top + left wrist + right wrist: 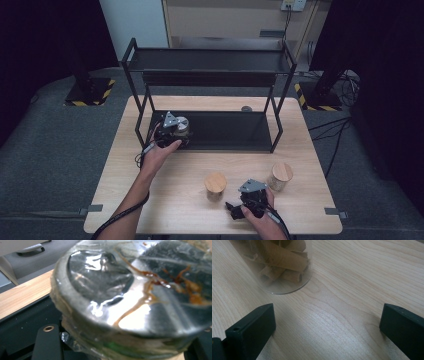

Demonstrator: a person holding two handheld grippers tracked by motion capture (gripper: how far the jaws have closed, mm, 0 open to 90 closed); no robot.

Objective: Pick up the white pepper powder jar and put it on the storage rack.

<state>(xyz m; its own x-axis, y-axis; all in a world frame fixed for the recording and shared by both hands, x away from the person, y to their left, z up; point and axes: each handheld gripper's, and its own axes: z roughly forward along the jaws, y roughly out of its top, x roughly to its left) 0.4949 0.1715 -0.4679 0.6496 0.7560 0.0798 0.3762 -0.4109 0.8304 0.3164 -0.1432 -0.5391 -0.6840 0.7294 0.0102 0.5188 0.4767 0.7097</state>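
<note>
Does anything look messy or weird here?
Yes. The silver lid of the jar held in the left gripper at the rack's lower shelf has brown, sticky-looking streaks and crinkled clear wrap around its rim. The two wooden-lidded jars on the table stand upright and tidy.

The high view looks down and forward over my light wooden table [165, 195]. My left gripper view presses close against a shiny metal-lidded jar [140, 302]; my right skims the tabletop beside a clear glass jar of brown rolls [279, 262].

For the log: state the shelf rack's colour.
Black rack, best seen in the high view.
</note>
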